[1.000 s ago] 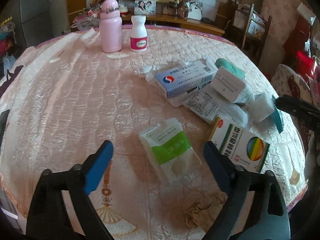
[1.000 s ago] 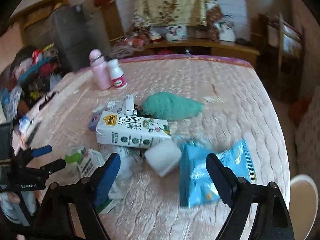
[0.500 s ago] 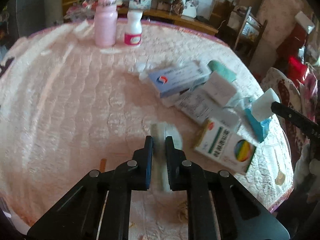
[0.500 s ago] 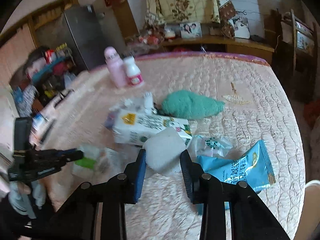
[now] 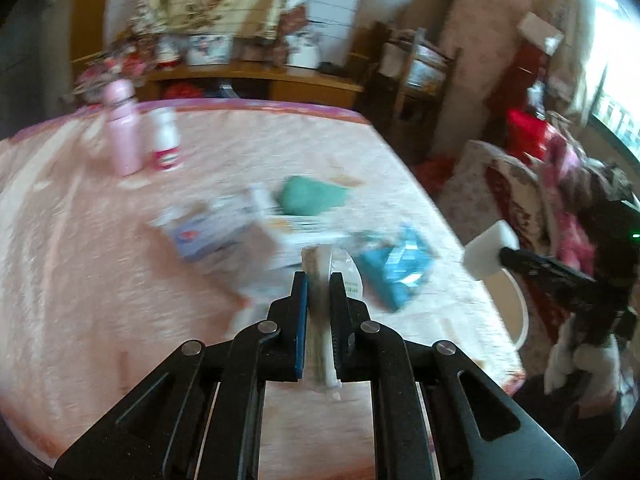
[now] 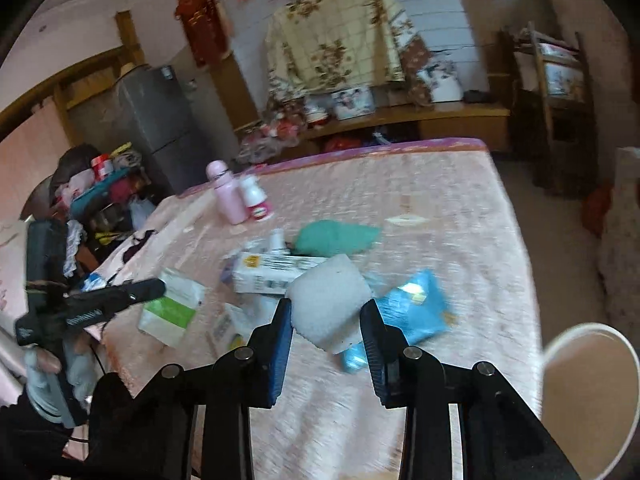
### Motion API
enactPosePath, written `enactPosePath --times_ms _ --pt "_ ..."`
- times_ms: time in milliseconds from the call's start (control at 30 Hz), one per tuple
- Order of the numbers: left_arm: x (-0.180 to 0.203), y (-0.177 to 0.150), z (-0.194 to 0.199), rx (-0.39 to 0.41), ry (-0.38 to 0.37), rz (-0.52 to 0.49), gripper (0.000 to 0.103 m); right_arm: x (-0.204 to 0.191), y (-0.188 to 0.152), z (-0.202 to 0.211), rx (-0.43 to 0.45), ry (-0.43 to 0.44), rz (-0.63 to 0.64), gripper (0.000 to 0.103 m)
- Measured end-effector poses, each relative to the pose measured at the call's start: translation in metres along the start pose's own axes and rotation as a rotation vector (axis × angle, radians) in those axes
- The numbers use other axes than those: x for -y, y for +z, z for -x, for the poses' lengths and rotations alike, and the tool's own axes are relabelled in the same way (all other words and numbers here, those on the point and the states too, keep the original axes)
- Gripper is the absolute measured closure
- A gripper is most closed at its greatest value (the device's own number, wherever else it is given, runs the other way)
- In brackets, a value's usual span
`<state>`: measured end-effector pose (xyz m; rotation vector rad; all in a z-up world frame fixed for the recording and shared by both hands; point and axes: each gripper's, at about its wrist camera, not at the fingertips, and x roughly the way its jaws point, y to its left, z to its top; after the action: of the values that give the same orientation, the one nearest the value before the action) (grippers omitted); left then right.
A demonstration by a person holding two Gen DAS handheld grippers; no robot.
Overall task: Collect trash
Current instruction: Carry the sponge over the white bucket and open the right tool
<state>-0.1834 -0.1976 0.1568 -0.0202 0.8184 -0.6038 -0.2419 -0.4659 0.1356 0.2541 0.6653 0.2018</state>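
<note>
My left gripper [image 5: 319,280] is shut on a flat green-and-white packet [image 5: 320,312], seen edge-on and lifted above the pink quilted table [image 5: 80,280]; the packet also shows in the right wrist view [image 6: 172,308]. My right gripper [image 6: 326,312] is shut on a white sponge block [image 6: 328,300], held above the table; the block also shows in the left wrist view [image 5: 486,250]. A blue wrapper [image 6: 412,308], a white carton [image 6: 272,274] and a blue-white box [image 5: 200,236] lie on the table.
A green cloth [image 6: 336,236] lies mid-table. A pink bottle [image 6: 226,194] and a white pill bottle [image 6: 256,200] stand at the far left. A white-rimmed bin [image 6: 588,392] sits off the table's right edge. A wooden sideboard [image 6: 420,120] stands behind.
Both grippers went from open to shut. The left closed on the green packet and lifted it, swinging right. The right closed on the white sponge block and raised it.
</note>
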Motion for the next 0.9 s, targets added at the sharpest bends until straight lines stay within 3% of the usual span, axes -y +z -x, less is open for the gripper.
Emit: enactPosePath --times_ms 367,567,700,767,900 --pt "0.162 0.005 -0.077 -0.114 -0.196 -0.151 0.095 0.128 -0.037 0.065 -0.034 -0.284 -0.184 0.070" --pt "0.235 -0.001 -0.127 -0.167 -0.238 -0.194 0.095 0.192 -0.062 0.082 -0.056 -0.388 -0.301 0.070" --pt "0.259 -0.002 -0.154 -0.152 -0.249 -0.179 0.095 0.224 -0.081 0.086 -0.063 -0.438 -0.380 0.069" --pt "0.267 -0.004 -0.168 -0.147 -0.255 -0.177 0.094 0.232 -0.088 0.088 -0.058 -0.466 -0.393 0.055" --pt "0.274 -0.008 -0.193 -0.214 -0.326 -0.147 0.089 0.242 -0.093 0.089 -0.047 -0.472 -0.427 0.053"
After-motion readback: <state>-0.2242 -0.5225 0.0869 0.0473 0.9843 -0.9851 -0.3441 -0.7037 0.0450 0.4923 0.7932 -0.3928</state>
